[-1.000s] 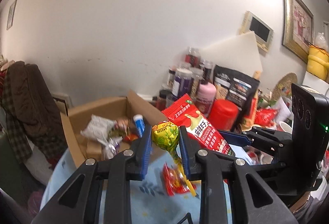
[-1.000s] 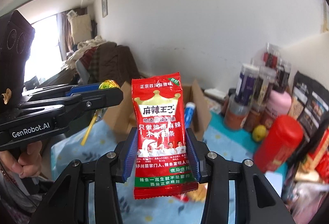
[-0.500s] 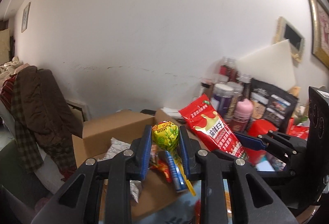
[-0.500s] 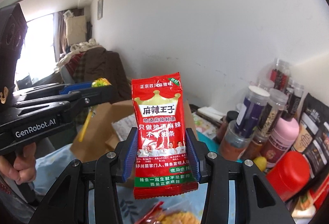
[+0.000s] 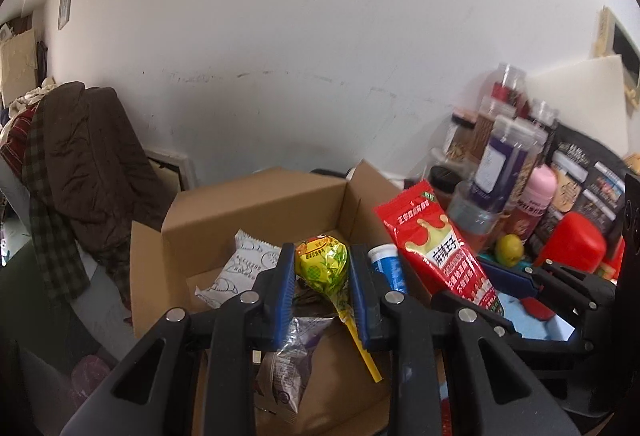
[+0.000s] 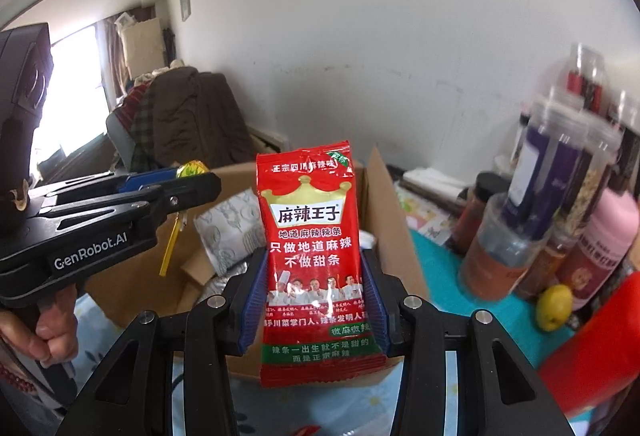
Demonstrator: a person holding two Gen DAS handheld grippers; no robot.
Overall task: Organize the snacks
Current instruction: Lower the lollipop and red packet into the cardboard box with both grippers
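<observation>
My left gripper [image 5: 322,290] is clamped on a lollipop [image 5: 322,266], the blue pads pressing its yellow-green foil head from both sides while the yellow stick hangs down below them. It hangs over the open cardboard box [image 5: 256,210]. My right gripper [image 6: 316,300] is closed on a red snack packet [image 6: 314,256], held upright by its lower half in front of the box.

The right view gives me the packet face-on, so I can read 麻辣王子 in large black characters under a gold crown, then 地道麻辣辣条 and 只做地道麻辣 不做甜条 in white, above a row of chefs. It also shows "GenRobot.AI" printed on the side of the left gripper, and the hand [image 6: 48,328] gripping its handle. The left view shows that packet only at a slant, with the writing hard to read.

The left view looks down into the box, which the right view mostly hides behind the packet: a white wrapper [image 5: 240,272] with printed drawings, a clear packet [image 5: 290,364] with purple print, and a blue and white tube [image 5: 388,268] against the right wall. Jars [image 6: 520,220], a pink bottle [image 6: 604,248] and a small yellow fruit [image 6: 554,306] stand to the right of the box.
</observation>
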